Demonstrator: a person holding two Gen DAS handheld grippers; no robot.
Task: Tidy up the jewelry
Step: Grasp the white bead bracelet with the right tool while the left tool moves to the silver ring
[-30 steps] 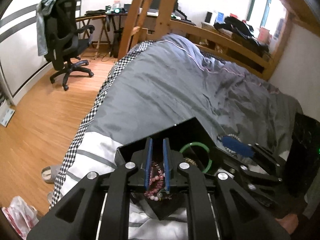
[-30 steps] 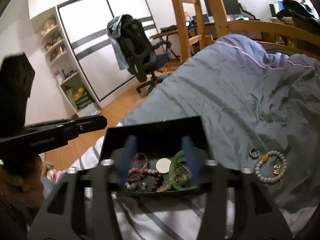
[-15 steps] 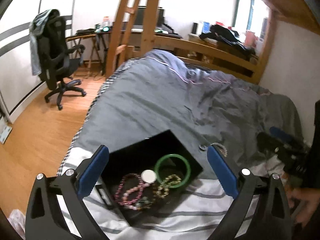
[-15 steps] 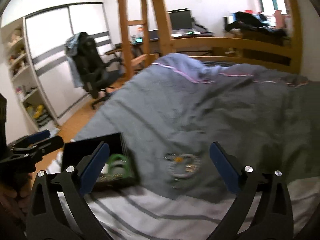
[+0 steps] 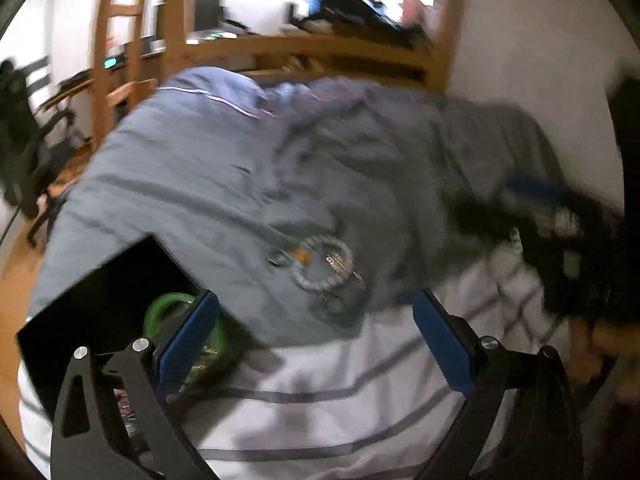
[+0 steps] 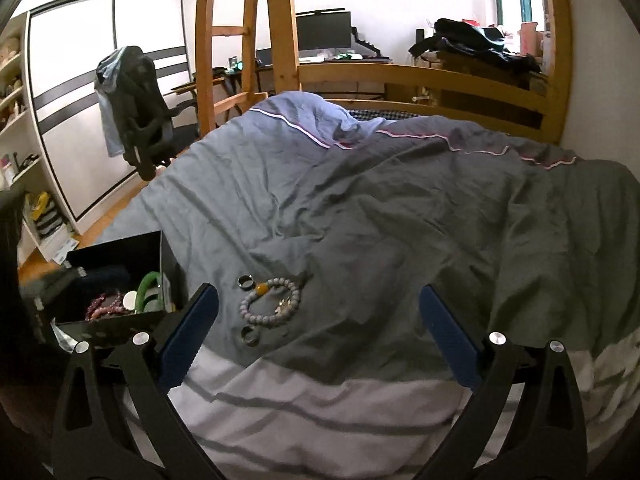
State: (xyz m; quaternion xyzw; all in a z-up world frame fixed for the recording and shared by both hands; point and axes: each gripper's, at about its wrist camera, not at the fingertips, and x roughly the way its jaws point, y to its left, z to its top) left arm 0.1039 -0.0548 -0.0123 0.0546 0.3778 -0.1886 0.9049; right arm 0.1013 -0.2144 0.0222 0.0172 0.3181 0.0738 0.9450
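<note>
Both the left gripper (image 5: 316, 344) and right gripper (image 6: 318, 334) have fingers spread wide, empty. The pale round-beaded bracelet (image 6: 271, 302) lies on the grey duvet (image 6: 400, 220), beside the open black jewelry box (image 6: 116, 256).

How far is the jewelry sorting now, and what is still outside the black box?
Done: the green bangle and pink bead bracelet lie in the black box. In hand: nothing; left gripper and right gripper are open. Left: the grey bead bracelet and two rings on the duvet.
</note>
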